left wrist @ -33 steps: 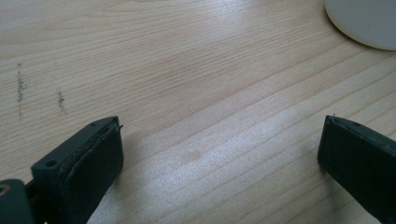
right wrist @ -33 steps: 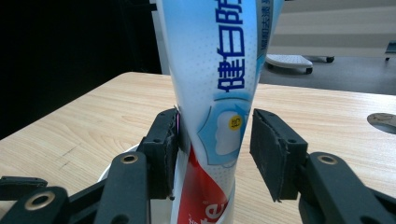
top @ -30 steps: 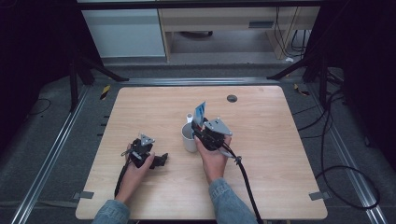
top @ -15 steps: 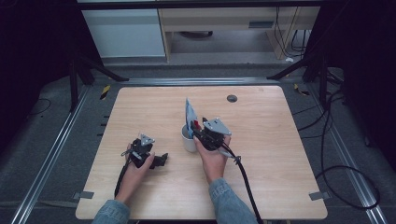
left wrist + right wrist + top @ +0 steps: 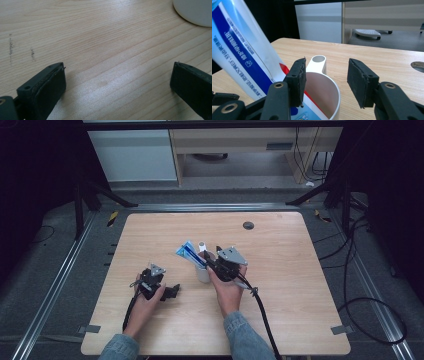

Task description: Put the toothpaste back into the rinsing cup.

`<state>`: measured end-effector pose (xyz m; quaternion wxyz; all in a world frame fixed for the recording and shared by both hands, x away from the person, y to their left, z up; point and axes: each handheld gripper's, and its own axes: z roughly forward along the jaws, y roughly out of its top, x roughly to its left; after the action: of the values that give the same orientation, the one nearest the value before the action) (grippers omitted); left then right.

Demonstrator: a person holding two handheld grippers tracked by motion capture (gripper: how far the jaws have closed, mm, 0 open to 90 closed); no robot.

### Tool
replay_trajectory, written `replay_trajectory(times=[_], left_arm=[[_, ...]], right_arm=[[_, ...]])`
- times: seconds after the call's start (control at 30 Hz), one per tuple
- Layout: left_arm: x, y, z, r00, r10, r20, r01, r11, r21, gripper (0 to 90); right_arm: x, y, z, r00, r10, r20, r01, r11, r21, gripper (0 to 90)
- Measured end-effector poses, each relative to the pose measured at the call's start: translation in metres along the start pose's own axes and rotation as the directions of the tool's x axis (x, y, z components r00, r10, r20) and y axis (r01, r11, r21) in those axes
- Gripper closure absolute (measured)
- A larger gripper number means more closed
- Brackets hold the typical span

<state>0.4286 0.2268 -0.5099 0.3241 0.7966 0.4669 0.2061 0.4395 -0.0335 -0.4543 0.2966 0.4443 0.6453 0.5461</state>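
Blue-and-white plastic toothpaste tube (image 5: pixel 244 52) stood in the white mug (image 5: pixel 329 100); right tongs (image 5: pixel 325 80) apart above it, left tongs (image 5: pixel 117 82) apart, idle; withdrawal seemed next.

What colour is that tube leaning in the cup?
White and light blue with a dark blue band and some red; the tube shows best in the right gripper view.

Sleeves: blue denim cuffs are worn on both forearms.
Left gripper (image 5: pixel 172 291): black body, flat ribbed jaws with small screw holes.
Right gripper (image 5: pixel 210 262): black, topped by a grey three-cornered plate.
Cables: black, trailed from each gripper.
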Motion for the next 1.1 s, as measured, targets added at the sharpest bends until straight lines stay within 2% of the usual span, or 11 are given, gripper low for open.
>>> replay_trajectory(times=[0.3,0.53,0.77,0.97,1.1], left_arm=[[0.0,0.0,0.0,1.0,0.0,0.0,0.0,1.0,0.0,0.0],[0.0,0.0,0.0,1.0,0.0,0.0,0.0,1.0,0.0,0.0],[0.0,0.0,0.0,1.0,0.0,0.0,0.0,1.0,0.0,0.0],[0.0,0.0,0.0,1.0,0.0,0.0,0.0,1.0,0.0,0.0],[0.0,0.0,0.0,1.0,0.0,0.0,0.0,1.0,0.0,0.0]], right_arm=[[-0.001,0.002,-0.002,1.0,-0.002,-0.001,0.002,1.0,-0.003,49.0],[-0.002,0.009,-0.006,0.9998,-0.018,-0.003,0.018,1.0,0.002,45.1],[-0.007,0.017,-0.011,0.9993,-0.038,-0.005,0.038,0.999,0.025,41.0],[-0.016,0.023,-0.018,0.9975,-0.071,-0.005,0.071,0.996,0.062,35.5],[-0.022,0.026,-0.022,0.997,-0.077,-0.005,0.077,0.994,0.077,31.6]])
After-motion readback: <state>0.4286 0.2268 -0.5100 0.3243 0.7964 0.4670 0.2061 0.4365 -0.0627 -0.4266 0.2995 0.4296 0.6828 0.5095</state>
